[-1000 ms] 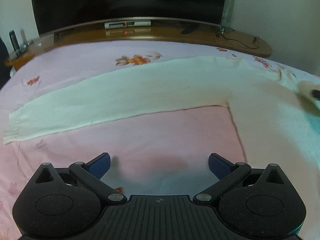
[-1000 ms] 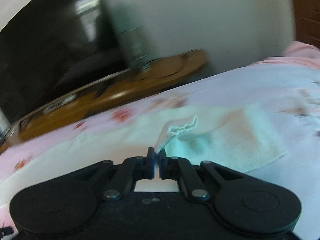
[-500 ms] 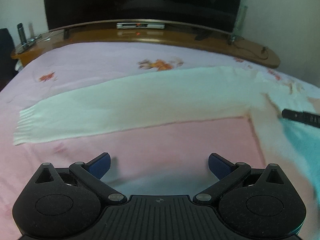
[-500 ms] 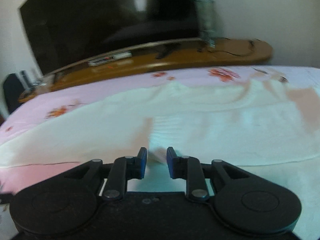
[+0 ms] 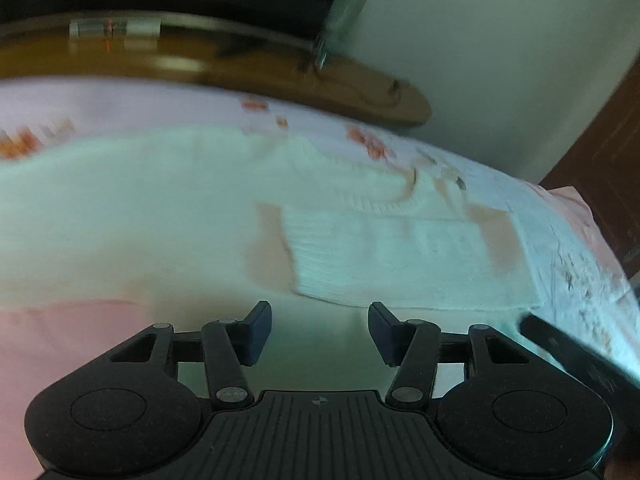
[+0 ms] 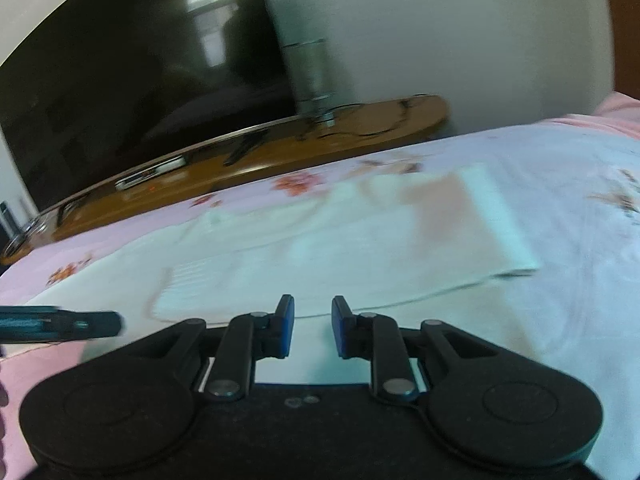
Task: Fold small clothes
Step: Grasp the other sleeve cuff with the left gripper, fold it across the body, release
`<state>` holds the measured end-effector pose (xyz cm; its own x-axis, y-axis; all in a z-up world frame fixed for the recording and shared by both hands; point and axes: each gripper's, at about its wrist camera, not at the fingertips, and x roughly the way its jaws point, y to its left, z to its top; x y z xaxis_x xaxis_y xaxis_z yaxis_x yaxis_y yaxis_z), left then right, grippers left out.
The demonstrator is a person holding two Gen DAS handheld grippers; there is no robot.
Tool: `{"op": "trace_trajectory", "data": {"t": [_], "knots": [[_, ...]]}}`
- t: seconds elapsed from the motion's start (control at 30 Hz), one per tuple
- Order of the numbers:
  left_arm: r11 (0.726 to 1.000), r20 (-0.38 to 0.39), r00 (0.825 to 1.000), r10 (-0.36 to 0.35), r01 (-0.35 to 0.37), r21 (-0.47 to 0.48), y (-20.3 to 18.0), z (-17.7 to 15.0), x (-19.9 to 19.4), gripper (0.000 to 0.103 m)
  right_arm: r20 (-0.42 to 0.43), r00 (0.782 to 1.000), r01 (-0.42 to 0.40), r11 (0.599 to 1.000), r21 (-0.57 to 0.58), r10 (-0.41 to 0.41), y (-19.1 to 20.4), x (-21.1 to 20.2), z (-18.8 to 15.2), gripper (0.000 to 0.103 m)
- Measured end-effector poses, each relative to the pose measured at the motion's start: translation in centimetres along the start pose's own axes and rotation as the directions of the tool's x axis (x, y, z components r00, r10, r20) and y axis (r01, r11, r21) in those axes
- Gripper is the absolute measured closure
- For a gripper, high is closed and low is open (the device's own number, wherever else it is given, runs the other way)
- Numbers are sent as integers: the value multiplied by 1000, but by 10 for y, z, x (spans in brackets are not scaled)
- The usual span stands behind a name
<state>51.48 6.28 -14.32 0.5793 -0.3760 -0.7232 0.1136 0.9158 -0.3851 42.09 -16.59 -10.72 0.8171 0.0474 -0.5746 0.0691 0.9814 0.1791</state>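
A white knit sweater (image 5: 140, 216) lies flat on the pink floral bedsheet (image 5: 52, 344). One sleeve (image 5: 400, 256) is folded across its body; it also shows in the right wrist view (image 6: 320, 248). My left gripper (image 5: 319, 332) is open and empty, low over the sweater's near edge. My right gripper (image 6: 312, 330) is open and empty, just in front of the folded sleeve. Both views are motion-blurred. The right gripper's edge shows at the lower right of the left wrist view (image 5: 576, 360), and the left gripper's at the left of the right wrist view (image 6: 60, 324).
A curved wooden TV bench (image 6: 240, 164) with a dark television (image 6: 140, 80) stands beyond the bed. A glass cylinder (image 6: 312, 76) stands on the bench's right end. A white wall (image 5: 500, 60) is behind. The bed's right edge (image 5: 592, 240) drops off near a brown door.
My right gripper let go of the sleeve cuff, which now lies folded across the sweater, and opened wider. My left gripper swung right toward the sweater's body and stayed open.
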Motion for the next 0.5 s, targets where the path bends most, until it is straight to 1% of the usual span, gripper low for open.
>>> {"op": "trace_trajectory", "data": {"t": [0.07,0.17,0.2,0.23,0.27,0.3,0.37,0.5], "knots": [[999,-14,1000,-13,12,-35,-6,4,13,48,6,1000,15,1000,23,-16,-21,-8,1,82],[996,-5,1000,-22,21,-81,-9,8,22,48,13,999,36,998,56,-37,-50,-19,1,82],[995,-2,1000,-26,26,-100,-10,10,25,51,14,999,40,997,67,-41,-57,-21,0,82],[994,5,1000,-29,29,-109,-11,12,28,60,12,999,44,996,79,-45,-65,-20,1,82],[994,1,1000,-13,13,-104,-13,14,33,88,11,999,48,995,93,-49,-73,-21,1,82],[995,-6,1000,0,-1,-103,-11,15,38,98,9,999,52,993,106,-53,-79,-21,1,82],[993,6,1000,-15,15,-116,-6,16,41,99,2,998,60,989,132,-61,-92,-20,2,82],[994,67,998,-10,17,-104,2,25,20,100,-6,998,62,986,156,-62,-110,-15,6,82]]}}
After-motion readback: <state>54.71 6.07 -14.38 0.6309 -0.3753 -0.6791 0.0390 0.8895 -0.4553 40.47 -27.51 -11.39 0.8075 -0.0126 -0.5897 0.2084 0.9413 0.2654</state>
